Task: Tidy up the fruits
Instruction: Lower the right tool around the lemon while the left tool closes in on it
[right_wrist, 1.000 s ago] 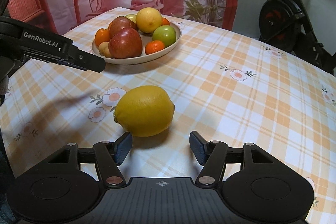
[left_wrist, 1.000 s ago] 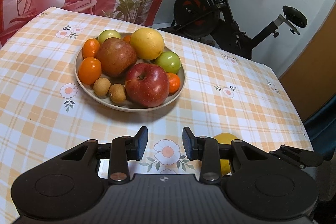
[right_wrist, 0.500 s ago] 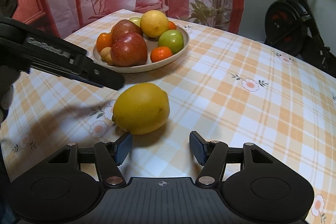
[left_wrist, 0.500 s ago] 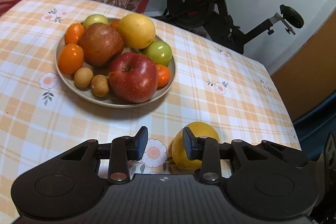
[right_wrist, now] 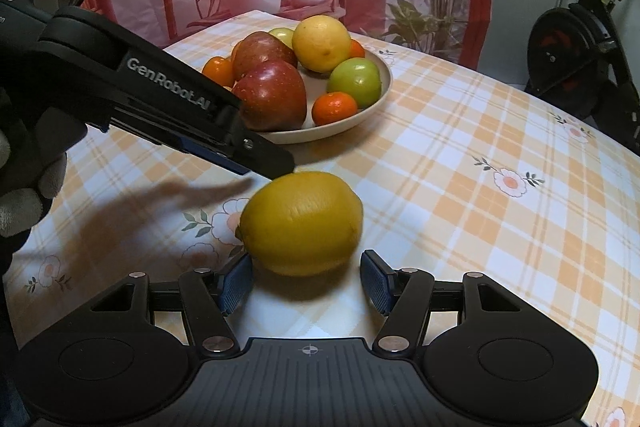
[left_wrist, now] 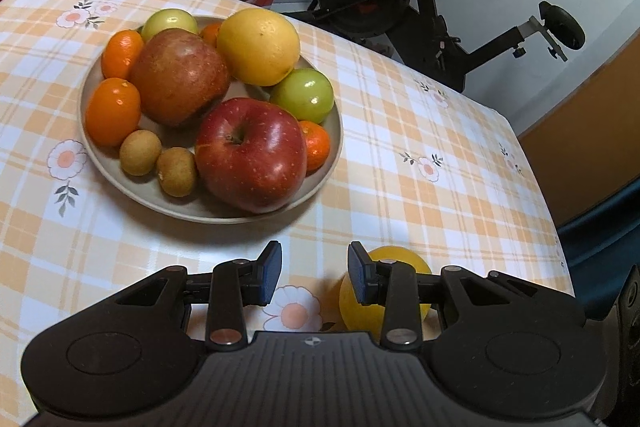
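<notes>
Now: lemon lined up for the right-hand grab

Right gripper (right_wrist: 307, 281) sits low behind the loose lemon (right_wrist: 301, 223), jaws apart w/ nothing held; its left pad looks just at the lemon's near end, the other pad clear of it. Lemon lies on the checked tablecloth (right_wrist: 480, 131), near the plate (right_wrist: 382, 83) of apples, oranges etc. but apart from it.

To do it well, imo: push fwd till the pads straddle the lemon's widest part, then close slowly. Skin is smooth and round, so an off-centre pinch could squirt it away. Lift clear of the plate rim before setting down.

Left gripper (left_wrist: 314, 274) hovers empty, jaws narrowly apart, its tip just above the lemon's far side in the right wrist view; keep it out of the way.

Vs a sec ago: left gripper has swung in over the lemon, right one has crept closer, both openings unchanged.
</notes>
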Demonstrator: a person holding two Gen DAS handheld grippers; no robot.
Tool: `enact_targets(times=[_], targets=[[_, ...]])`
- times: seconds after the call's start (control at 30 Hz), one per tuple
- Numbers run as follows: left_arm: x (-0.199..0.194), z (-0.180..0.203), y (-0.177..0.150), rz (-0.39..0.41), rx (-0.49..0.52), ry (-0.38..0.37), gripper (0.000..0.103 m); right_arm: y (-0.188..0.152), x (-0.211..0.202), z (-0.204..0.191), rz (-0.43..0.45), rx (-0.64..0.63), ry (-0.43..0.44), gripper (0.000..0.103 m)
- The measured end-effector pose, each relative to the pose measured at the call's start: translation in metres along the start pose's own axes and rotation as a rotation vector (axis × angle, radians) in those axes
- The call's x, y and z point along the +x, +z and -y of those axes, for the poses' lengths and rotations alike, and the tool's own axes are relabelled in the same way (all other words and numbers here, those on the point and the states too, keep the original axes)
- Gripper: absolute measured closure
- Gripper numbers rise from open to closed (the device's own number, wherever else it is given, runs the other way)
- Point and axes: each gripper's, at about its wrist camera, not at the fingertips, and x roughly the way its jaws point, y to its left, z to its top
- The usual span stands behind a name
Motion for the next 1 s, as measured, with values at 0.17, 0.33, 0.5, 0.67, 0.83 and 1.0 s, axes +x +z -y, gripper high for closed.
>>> enact_targets(times=[0.17, 0.33, 0.5, 0.67, 0.83, 1.0], targets=[[0.0, 0.003, -0.001, 0.0, 0.006, 0.002, 0.065, 0.002, 0.002, -0.001, -0.002, -0.011, 0.001, 0.046], [-0.006, 0.005, -0.001, 0.008, 0.007, 0.021, 0.065, 0.002, 0.001, 0.0, -0.001, -0.005, 0.007, 0.046], [-0.021, 0.014, 0.007, 0.041, 0.035, 0.033, 0.065, 0.001, -0.002, 0.002, 0.009, 0.01, 0.013, 0.046], [-0.04, 0.026, 0.025, 0.083, 0.095, 0.058, 0.065, 0.0, -0.006, 0.003, 0.02, 0.018, 0.015, 0.046], [-0.056, 0.037, 0.052, 0.133, 0.184, 0.107, 0.065, 0.003, -0.006, 0.006, 0.025, 0.028, 0.018, 0.043], [-0.067, 0.046, 0.074, 0.165, 0.289, 0.159, 0.065, 0.01, 0.0, 0.008, 0.039, 0.059, 0.028, 0.042]])
